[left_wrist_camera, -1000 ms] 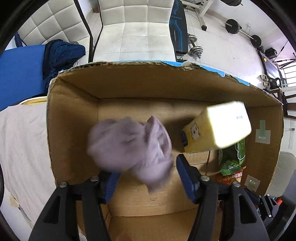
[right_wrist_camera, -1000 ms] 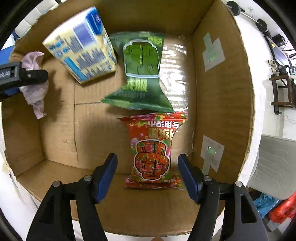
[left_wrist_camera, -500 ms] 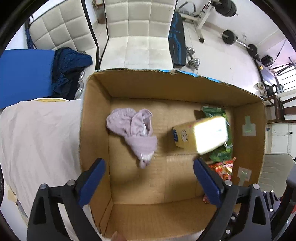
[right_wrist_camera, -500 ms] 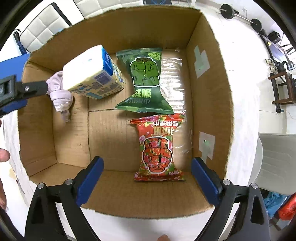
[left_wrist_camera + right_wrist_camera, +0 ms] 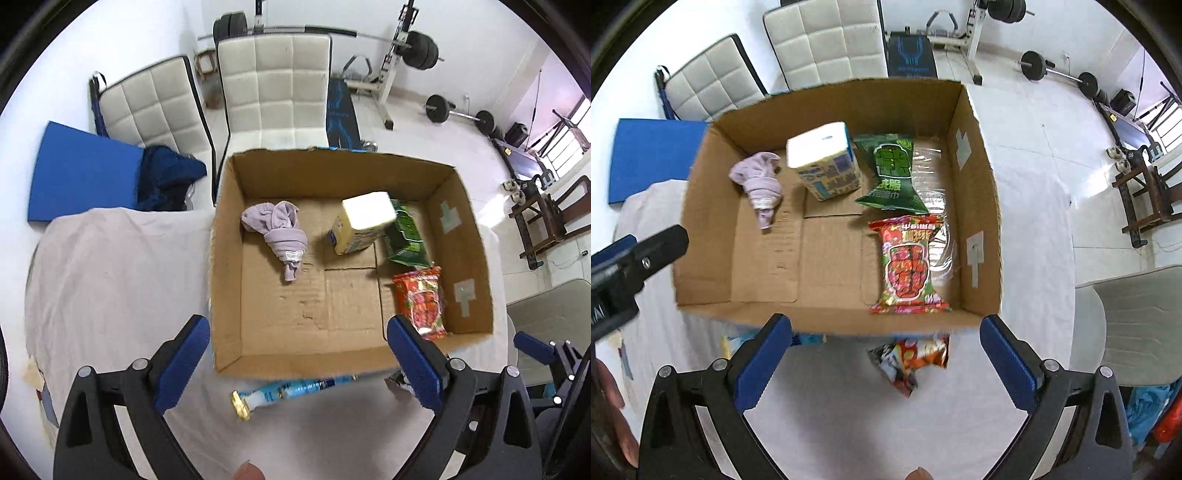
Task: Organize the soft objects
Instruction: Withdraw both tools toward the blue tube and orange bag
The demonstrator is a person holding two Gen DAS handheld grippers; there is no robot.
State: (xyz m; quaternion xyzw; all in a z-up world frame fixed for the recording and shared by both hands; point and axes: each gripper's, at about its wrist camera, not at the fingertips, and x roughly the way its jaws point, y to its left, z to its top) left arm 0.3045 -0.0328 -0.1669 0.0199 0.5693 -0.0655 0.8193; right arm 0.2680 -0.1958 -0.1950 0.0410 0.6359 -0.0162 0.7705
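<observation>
An open cardboard box [image 5: 225,258] [image 5: 979,206] stands on a white-covered table. Inside lie a crumpled lilac cloth [image 5: 280,229] [image 5: 759,184], a yellow tissue pack [image 5: 360,225] [image 5: 825,166], a green snack bag [image 5: 406,240] [image 5: 892,173] and a red snack bag [image 5: 421,302] [image 5: 908,262]. My left gripper [image 5: 297,360] is open and empty above the box's near edge. My right gripper [image 5: 884,363] is open and empty, also above the near edge. A blue-white tube-shaped packet [image 5: 284,393] and a colourful snack bag [image 5: 908,358] lie on the table in front of the box.
Two white padded chairs [image 5: 273,85] [image 5: 827,40] stand behind the table, with a blue mat [image 5: 81,173] and dark blue cloth [image 5: 166,173] at the left. Gym weights [image 5: 439,107] lie on the floor. A grey chair [image 5: 1137,325] is at the right.
The lilac cloth left my left gripper and dropped into the box. Both grippers opened wider and pulled back and up, out of the box. The tissue pack settled on the box floor.
</observation>
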